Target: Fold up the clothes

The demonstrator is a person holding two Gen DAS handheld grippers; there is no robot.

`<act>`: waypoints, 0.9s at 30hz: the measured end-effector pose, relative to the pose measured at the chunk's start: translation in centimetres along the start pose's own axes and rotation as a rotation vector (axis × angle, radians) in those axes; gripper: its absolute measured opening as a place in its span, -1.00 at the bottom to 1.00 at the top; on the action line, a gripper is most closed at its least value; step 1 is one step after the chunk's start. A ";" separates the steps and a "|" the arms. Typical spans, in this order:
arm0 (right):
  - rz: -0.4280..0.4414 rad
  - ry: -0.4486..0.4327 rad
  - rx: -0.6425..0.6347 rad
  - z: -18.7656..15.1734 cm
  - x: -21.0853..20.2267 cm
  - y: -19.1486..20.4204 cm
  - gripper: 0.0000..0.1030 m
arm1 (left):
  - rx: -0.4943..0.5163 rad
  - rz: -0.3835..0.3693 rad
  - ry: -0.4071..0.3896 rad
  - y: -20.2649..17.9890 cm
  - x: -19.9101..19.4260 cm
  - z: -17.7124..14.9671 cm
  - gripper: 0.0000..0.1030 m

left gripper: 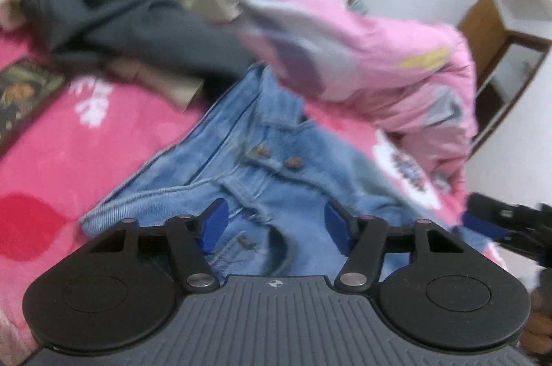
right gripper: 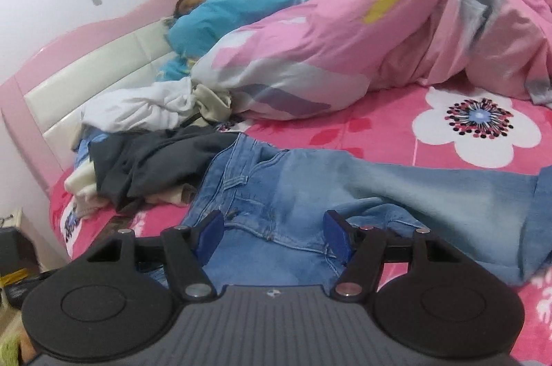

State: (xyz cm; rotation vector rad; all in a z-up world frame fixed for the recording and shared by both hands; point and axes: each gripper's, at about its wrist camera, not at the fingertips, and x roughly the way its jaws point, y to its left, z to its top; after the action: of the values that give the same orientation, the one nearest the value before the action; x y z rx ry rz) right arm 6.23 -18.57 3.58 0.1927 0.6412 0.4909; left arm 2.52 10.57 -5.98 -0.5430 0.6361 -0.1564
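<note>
A pair of light blue jeans (left gripper: 262, 159) lies spread on the pink flowered bedspread (left gripper: 69, 141). My left gripper (left gripper: 274, 224) is open, its blue pads just above the jeans' waist near the fly buttons. In the right wrist view the jeans (right gripper: 310, 193) stretch to the right, one leg folded back at the far right. My right gripper (right gripper: 272, 234) is open over the jeans' upper part, holding nothing. The right gripper also shows at the right edge of the left wrist view (left gripper: 510, 228).
A dark grey garment (right gripper: 148, 165) and white and beige clothes (right gripper: 145, 107) are piled left of the jeans. A bunched pink duvet (right gripper: 379, 38) and a blue duvet (right gripper: 248, 3) over a lying person lie behind. A padded headboard (right gripper: 86, 72) stands at the left.
</note>
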 end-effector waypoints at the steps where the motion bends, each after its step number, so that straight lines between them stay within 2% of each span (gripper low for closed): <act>1: -0.006 0.008 -0.008 -0.2 0.1 0.0 0.30 | -0.008 -0.006 0.011 0.3 0.4 0.0 0.06; 5: -0.025 0.052 -0.002 -0.5 1.6 -0.7 0.30 | -0.028 -0.048 0.013 0.9 1.1 0.0 0.06; 12: -0.013 0.080 -0.001 0.3 5.1 -0.9 0.30 | -0.144 -0.153 0.007 2.4 2.3 0.5 0.06; 15: -0.006 0.074 -0.071 1.4 6.7 0.1 0.30 | -0.160 -0.172 0.006 2.7 2.8 0.7 0.05; 20: 0.010 0.069 -0.234 3.9 10.3 2.4 0.30 | -0.031 -0.181 0.075 2.0 2.5 0.4 0.04; 23: 0.030 0.087 -0.301 4.9 12.8 3.5 0.29 | -0.010 -0.180 0.081 1.9 2.8 0.4 0.05; 25: 0.041 0.110 -0.356 5.3 14.4 4.3 0.27 | -0.066 -0.189 0.077 2.2 3.3 0.8 0.05; 27: 0.035 0.127 -0.467 5.3 15.8 5.2 0.26 | -0.147 -0.204 0.071 2.8 3.8 1.3 0.03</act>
State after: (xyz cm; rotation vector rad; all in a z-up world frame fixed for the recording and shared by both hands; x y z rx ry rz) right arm 18.48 -6.39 1.12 -0.2709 0.6299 0.6767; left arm 6.29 12.37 -8.52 -0.7470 0.6641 -0.3238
